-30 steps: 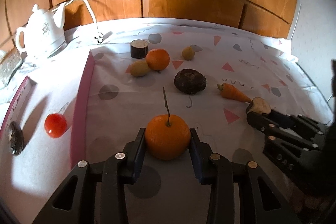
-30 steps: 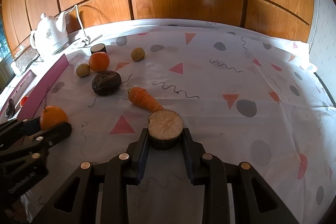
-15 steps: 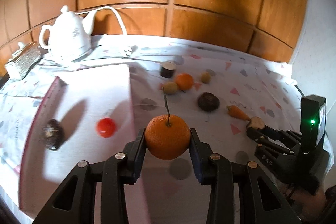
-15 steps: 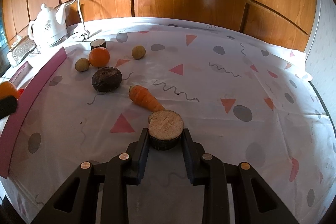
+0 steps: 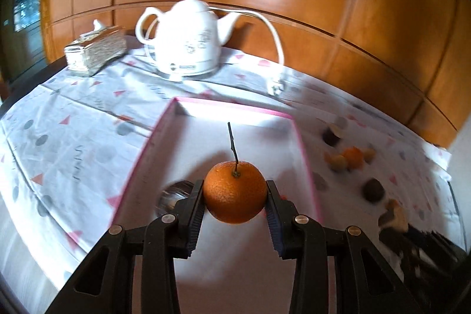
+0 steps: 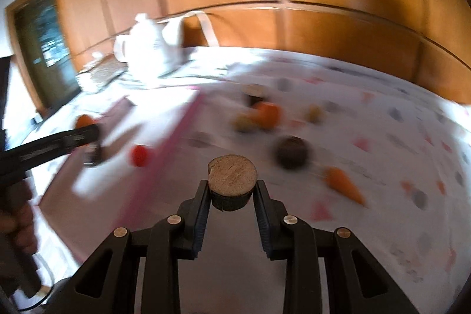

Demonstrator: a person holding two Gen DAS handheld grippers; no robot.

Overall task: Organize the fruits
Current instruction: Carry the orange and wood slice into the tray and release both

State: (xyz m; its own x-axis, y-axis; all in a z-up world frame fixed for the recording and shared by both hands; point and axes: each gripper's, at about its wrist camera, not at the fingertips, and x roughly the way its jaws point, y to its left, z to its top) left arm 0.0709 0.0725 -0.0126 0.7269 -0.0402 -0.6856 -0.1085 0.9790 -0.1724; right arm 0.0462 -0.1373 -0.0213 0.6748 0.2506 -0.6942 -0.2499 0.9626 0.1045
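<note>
Left gripper (image 5: 235, 192) clamping orange (image 5: 235, 192), now over pink-rimmed tray (image 5: 306, 164); right gripper (image 6: 232, 190) clamping brown-topped slice (image 6: 232, 181), lifted; kettle (image 5: 188, 34) logo unreadable.

Both grippers are matte black plastic — the left gripper (image 5: 235, 196) and the right gripper (image 6: 232, 190) share one build. Each finger (image 5: 191, 214) carries a ribbed, bluish inner pad and hinges on angular, cut-out linkage arms — round silver screw heads (image 5: 301, 219) mark the pivots. A hand (image 6: 17, 228) shows at the right view's left edge, blurred.
</note>
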